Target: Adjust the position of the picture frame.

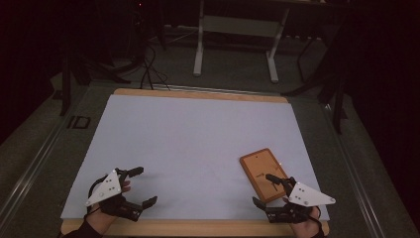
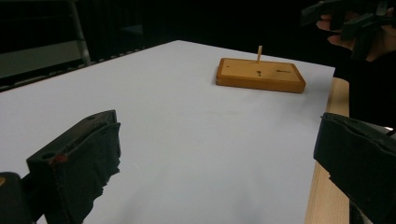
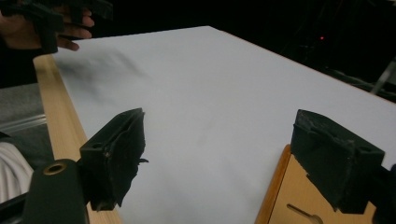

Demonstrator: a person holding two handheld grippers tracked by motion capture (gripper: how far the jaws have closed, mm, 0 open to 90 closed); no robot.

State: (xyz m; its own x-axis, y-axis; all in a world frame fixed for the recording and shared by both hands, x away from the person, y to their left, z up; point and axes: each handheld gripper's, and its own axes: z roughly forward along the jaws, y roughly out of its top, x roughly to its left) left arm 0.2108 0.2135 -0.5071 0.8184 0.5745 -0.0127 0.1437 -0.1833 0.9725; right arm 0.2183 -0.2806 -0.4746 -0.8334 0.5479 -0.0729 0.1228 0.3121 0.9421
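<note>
High view: the wooden block lies flat near the counter's front right corner, within easy reach of the right gripper, whose spread jaws hang at its near end. The left gripper waits by the front left corner, jaws apart and empty.

Left gripper view: a thin peg stands upright in the block, which keeps it steady.

Right gripper view: the open jaws straddle the block's edge, probably lining up.
</note>
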